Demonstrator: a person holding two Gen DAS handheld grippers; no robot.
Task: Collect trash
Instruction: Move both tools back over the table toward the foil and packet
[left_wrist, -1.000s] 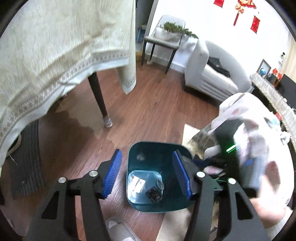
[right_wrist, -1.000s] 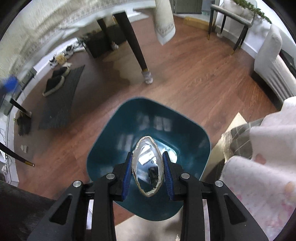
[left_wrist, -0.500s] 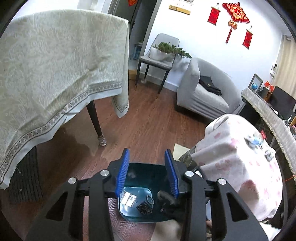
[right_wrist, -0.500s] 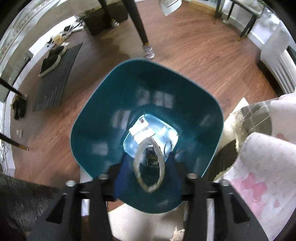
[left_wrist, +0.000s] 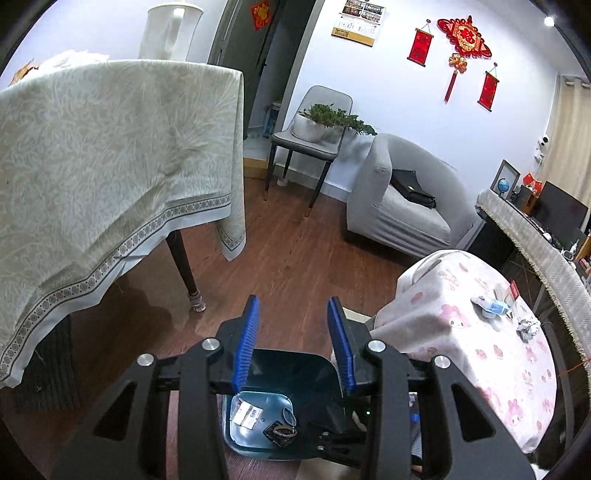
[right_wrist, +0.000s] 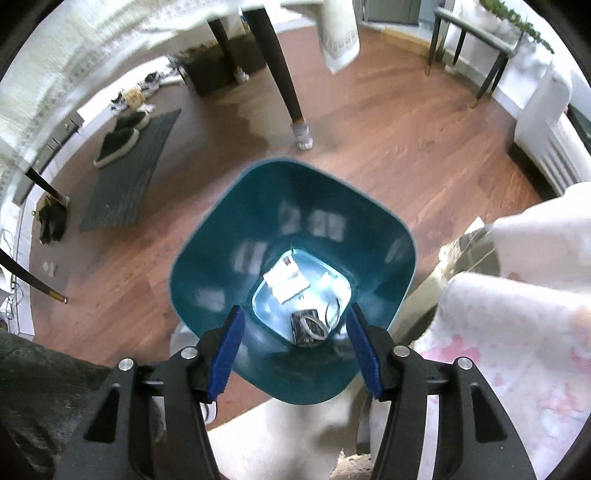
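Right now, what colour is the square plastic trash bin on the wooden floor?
Dark teal, inside and out; the square plastic trash bin shows best in the right wrist view.

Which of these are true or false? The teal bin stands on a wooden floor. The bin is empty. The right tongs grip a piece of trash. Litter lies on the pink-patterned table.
1. The teal bin stands on a wooden floor. True.
2. The bin is empty. False: white paper and a dark wrapper lie at its bottom.
3. The right tongs grip a piece of trash. False: they are opening, with nothing between them.
4. Litter lies on the pink-patterned table. True: a crumpled wad and a crushed bottle.
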